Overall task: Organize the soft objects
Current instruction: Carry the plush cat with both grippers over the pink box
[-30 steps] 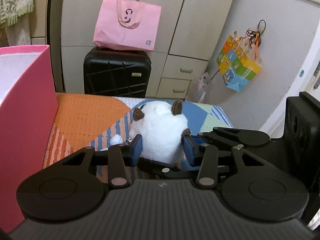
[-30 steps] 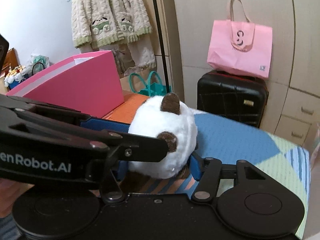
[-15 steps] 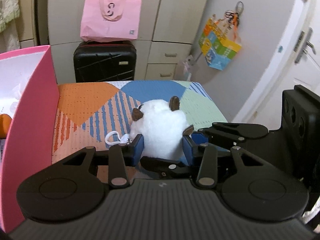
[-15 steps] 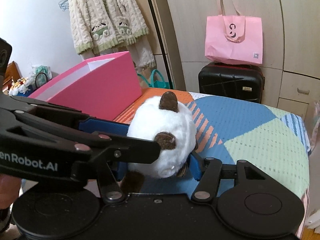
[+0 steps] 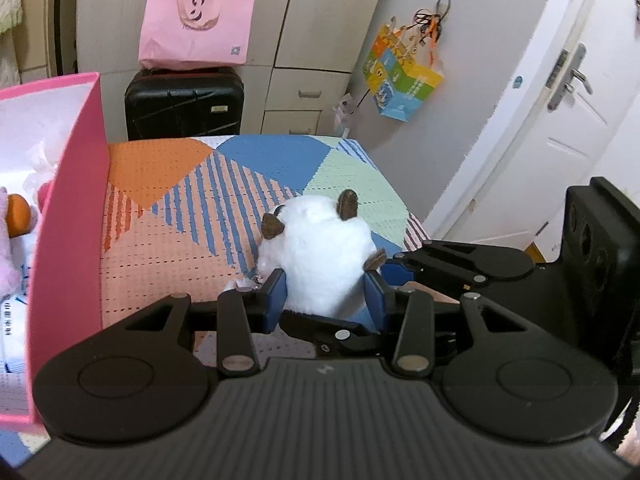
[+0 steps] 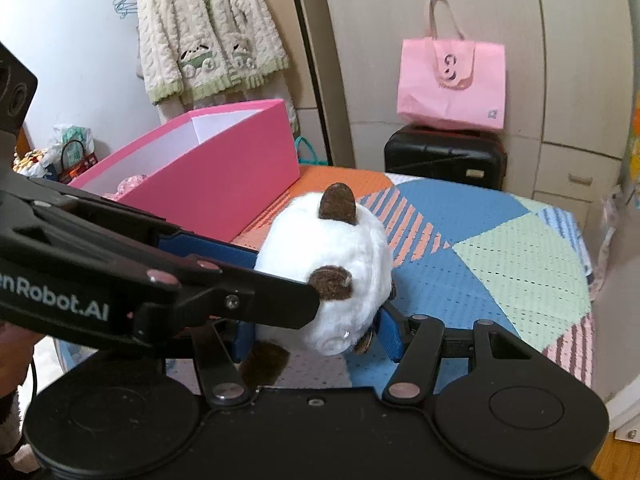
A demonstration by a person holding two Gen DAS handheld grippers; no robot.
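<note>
Gripping the round white plush toy with brown ears (image 5: 320, 256) from two sides, both tools carry it clear of the patchwork bed cover in orange, blue and pale green (image 5: 192, 216).

1. Left gripper (image 5: 326, 294): its blue pads press into the toy's lower flanks, one on each side; the fur bulges between them. The jaws are closed on the toy.
2. Right gripper (image 6: 316, 332): its blue pads clamp the same toy lower down, near a brown foot (image 6: 264, 362). The jaws are closed on the toy. The left tool's black linkage crosses this view from the left.

Change over the last second: both cameras now look down on far more of the bed cover than before, and the open interior of the tall pink cardboard box (image 5: 68, 216) has come into the left view, showing a pink-and-orange soft item (image 5: 16, 216) already inside. The toy keeps the same seat between all four pads. The pair has therefore risen and travelled as one unit, with no slip visible.

Meaning for the task: the lift appears complete and the transfer is under way. The box stands just beside the toy on the left; clearing its wall and lowering the toy inside is the likely remaining step. Uneven release could drop the toy outside.
</note>
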